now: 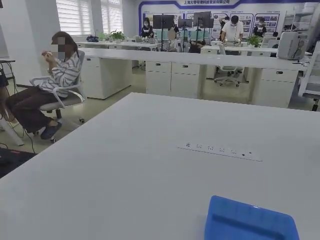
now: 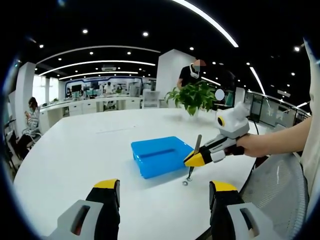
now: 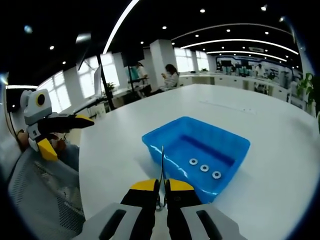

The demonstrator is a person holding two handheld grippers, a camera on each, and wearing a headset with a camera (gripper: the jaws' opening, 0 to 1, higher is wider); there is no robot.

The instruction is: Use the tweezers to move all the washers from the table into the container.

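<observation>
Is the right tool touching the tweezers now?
Touching. In the right gripper view the right tool is shut on the tweezers, both jaws pressed against them.

Premises: open-plan office laboratory. Evidence: rows of long white workbenches [image 1: 200,57] with drawer units; a person [image 1: 57,70] seated on a swivel chair [image 1: 65,102]; monitors on stands [image 1: 202,19]; potted plants [image 1: 117,35]; a blue-framed display board [image 1: 210,6] on the far wall; window blinds [image 1: 75,15]; recessed ceiling spotlights [image 2: 145,34].
</observation>
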